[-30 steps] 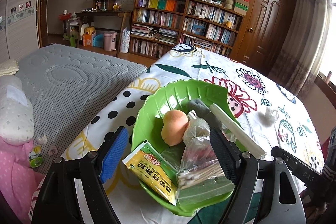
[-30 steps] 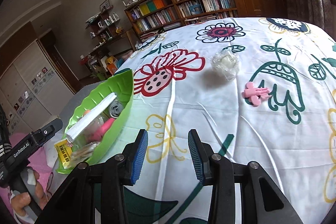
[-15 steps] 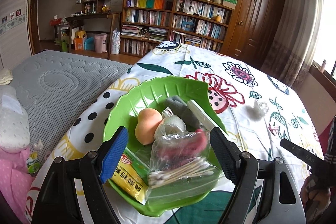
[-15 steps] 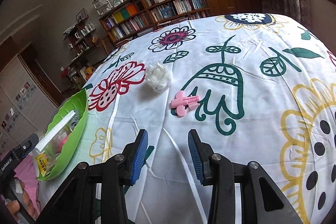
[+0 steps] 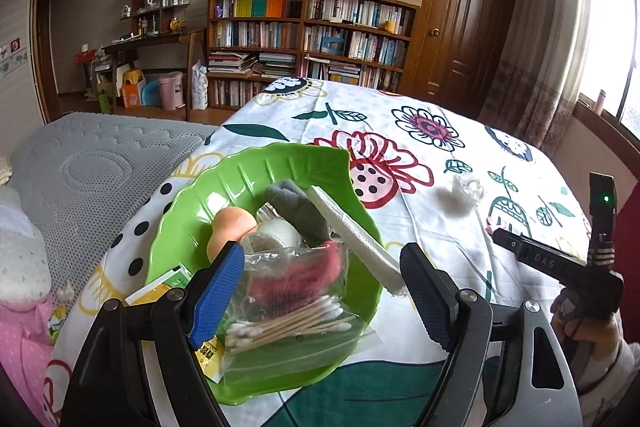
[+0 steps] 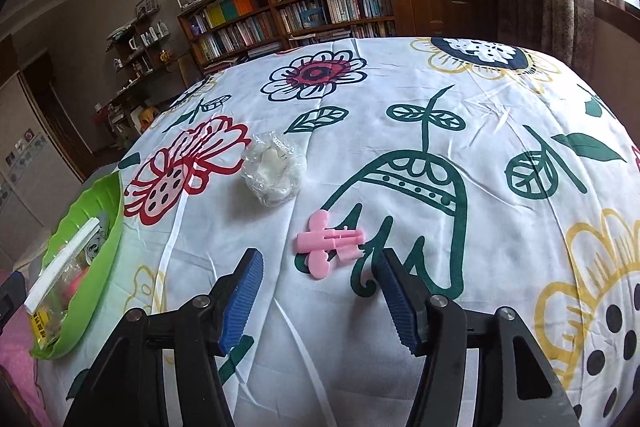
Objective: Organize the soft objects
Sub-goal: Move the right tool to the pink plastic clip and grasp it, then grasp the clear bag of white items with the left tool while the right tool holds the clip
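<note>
Right tool (image 6: 320, 291) hovers spread, seemingly just short of pink clip (image 6: 329, 243).

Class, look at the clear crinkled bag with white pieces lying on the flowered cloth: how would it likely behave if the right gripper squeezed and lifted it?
The clear bag would probably crumple, since its film looks thin and wrinkled. It seems light. Its glossy plastic might slip between the fingers.

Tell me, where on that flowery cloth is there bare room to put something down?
The widest bare stretch lies to the right of the pink clip, over the green leaf prints and yellow flower. A narrower strip runs between the green dish and the clear wrapped ball. The dish itself is crowded with packets and sponges.
</note>
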A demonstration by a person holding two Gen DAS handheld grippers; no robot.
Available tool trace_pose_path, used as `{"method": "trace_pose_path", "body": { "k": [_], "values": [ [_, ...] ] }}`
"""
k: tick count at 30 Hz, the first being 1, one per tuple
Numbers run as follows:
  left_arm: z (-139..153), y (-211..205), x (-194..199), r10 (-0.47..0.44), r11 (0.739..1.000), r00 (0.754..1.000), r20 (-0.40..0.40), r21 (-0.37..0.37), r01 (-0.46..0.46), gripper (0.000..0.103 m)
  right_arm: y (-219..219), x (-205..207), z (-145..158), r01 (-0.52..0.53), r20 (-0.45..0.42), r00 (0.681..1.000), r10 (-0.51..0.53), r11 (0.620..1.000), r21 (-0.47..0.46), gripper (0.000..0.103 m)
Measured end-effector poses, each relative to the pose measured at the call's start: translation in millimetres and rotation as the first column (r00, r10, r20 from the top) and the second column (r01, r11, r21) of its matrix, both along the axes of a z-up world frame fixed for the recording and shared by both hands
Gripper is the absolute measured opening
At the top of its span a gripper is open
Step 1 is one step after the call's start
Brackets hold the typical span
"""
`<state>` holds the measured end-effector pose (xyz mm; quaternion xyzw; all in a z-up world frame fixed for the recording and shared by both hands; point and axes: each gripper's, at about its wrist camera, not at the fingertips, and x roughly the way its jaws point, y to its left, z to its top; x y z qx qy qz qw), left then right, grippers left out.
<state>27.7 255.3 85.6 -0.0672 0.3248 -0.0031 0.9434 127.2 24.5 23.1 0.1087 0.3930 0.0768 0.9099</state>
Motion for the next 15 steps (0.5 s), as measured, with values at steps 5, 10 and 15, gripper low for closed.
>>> {"method": "trace_pose_path", "body": {
  "k": [5,10,15],
  "values": [
    [1,-3,1,-0.01,1.0,1.0,-0.001,0.006,0.01,0.081,9,13,1,-0.019,-0.005,1.0,0.019,0.998,-0.068,0.062],
    [2,-2,1,-0.003,1.0,1.0,0.003,0.001,0.003,0.081,19,17,-1,-0.03,-0.013,1.0,0.028,0.988,-0.15,0.045],
    [2,-3,1,-0.007,1.0,1.0,-0.001,0.003,0.007,0.081,15,19,-1,-0.016,-0.014,1.0,0.014,0.986,-0.164,0.04]
  ]
}}
